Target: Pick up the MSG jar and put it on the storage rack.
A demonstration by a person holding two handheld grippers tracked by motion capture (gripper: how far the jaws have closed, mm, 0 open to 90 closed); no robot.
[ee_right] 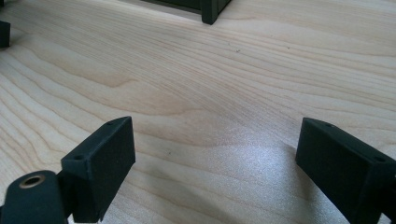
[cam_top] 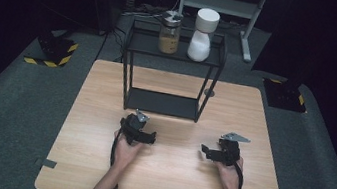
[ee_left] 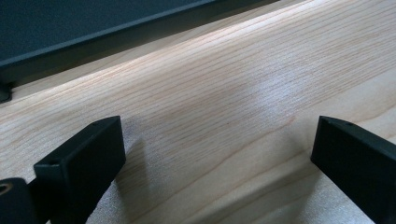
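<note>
Start at the left: your left hand-held gripper [cam_top: 142, 134] rests low over the pale wood tabletop [cam_top: 95, 129], just in front of the black metal shelf rack [cam_top: 128, 97]. From above you see it as a dark lump with a small grey three-cornered plate on top. Its own view gives you what the high view cannot: both blunt, matte black jaws stand wide apart, released, with nothing between them but fine straight wood grain and a soft glare. A dark strip of the rack's lower shelf [ee_left: 93, 23] runs across the top of that view.

Moving right along the rack's upper shelf, the high view shows a glass jar [cam_top: 169, 32] with a metal lid and tan contents, and beside it a white hourglass-shaped container [cam_top: 202, 34] with a broad white cap. Both stand upright, near each other, well apart from either gripper.

Farther right, your right hand-held gripper [cam_top: 212, 152] sits over the tabletop, also in front of the rack and well apart from the left one. Its view shows its square-edged black jaws spread open, empty, over wavy grain, with one square rack foot [ee_right: 211, 15] at the top edge.
</note>
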